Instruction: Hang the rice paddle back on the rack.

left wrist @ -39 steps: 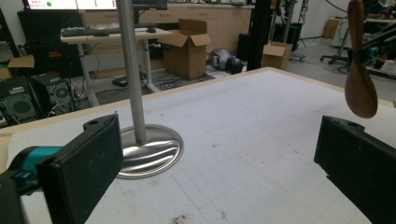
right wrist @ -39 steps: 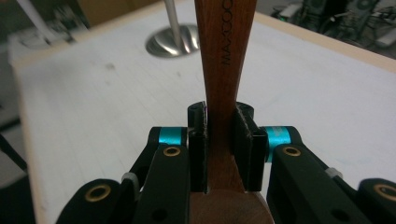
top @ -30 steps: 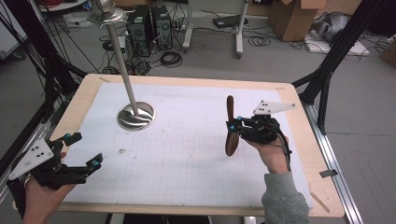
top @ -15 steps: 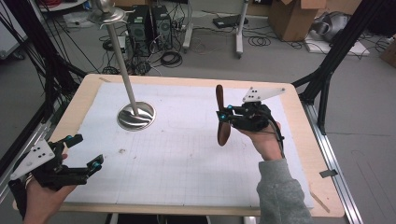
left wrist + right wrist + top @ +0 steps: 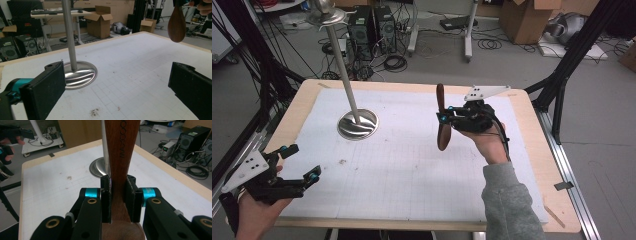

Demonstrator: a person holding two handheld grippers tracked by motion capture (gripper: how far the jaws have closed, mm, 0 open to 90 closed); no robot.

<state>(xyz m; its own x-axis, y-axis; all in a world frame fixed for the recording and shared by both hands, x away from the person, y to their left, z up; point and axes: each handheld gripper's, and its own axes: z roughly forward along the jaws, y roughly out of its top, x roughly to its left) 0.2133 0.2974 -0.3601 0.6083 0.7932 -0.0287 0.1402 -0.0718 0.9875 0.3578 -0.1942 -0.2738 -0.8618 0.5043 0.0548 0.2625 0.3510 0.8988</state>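
The right tool (image 5: 443, 118) is gripping a wooden spoon (image 5: 441, 118) by its handle, its two jaws pressing on either flat side of the wood, as the right gripper view is showing with the stamped handle (image 5: 121, 150) rising straight up between the pads. In the high view the spoon is hanging in the air above the right half of the counter (image 5: 522, 107), clear of the gridded mat (image 5: 412, 165), with its long axis standing close to upright: the bowl is pointing down toward the mat and the handle end is pointing up and slightly away from the person. The left gripper view is catching that bowl (image 5: 176, 25) hanging at the top right, well above the surface. The thing the spoon is most likely heading for is the metal stand (image 5: 357, 123), whose round base is sitting on the far left part of the mat with a thin pole (image 5: 343, 70) rising and leaning toward the far side, up to a small cap beyond the counter edge. From the right tool the stand is lying to the left and a little farther off, well apart from the spoon. The left tool (image 5: 300, 164) is hovering near the front left corner with its jaws spread wide and nothing between them; it is sitting nearer to the stand's base than the right one is, so it seems the better placed to steady the stand, while the right hand is carrying the spoon across.
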